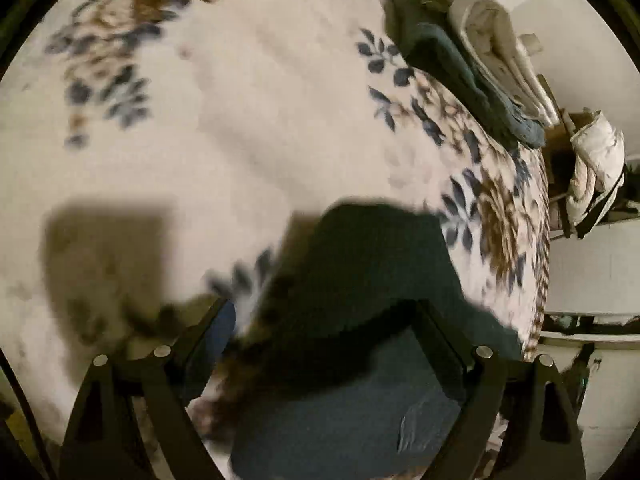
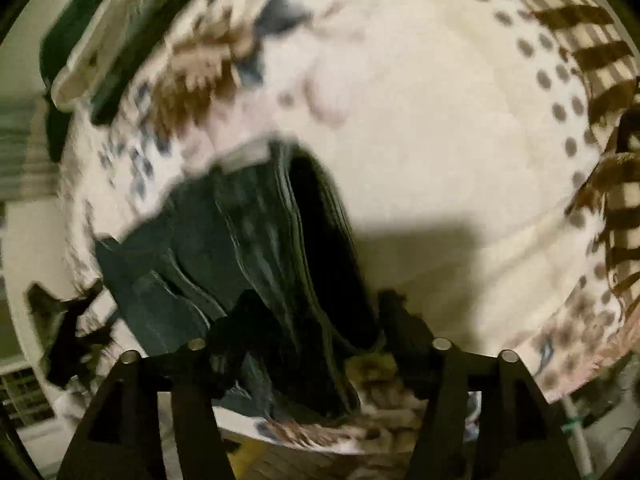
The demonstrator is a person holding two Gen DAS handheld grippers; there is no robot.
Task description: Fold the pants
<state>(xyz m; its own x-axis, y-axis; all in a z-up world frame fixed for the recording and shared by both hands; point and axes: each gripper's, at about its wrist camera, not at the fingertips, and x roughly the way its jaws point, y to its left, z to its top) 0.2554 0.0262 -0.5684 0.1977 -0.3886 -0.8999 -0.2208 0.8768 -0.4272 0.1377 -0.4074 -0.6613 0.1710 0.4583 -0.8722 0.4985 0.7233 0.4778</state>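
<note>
Dark blue-green pants (image 1: pixel 360 264) lie on a cream floral bedspread (image 1: pixel 248 128). In the left wrist view the cloth runs up from between my left gripper's (image 1: pixel 320 320) wide-apart fingers, and I cannot tell if it is held. In the right wrist view the pants (image 2: pixel 248 248) hang in blurred folds between my right gripper's (image 2: pixel 312 312) fingers, which stand wide apart. The dark fingertips are lost against the cloth.
A stack of folded clothes, green and cream (image 1: pixel 472 52), sits at the bed's far right edge. It also shows in the right wrist view (image 2: pixel 88 40) at top left. A brown checked cloth (image 2: pixel 600 80) lies at right. The bed edge drops off near the pants.
</note>
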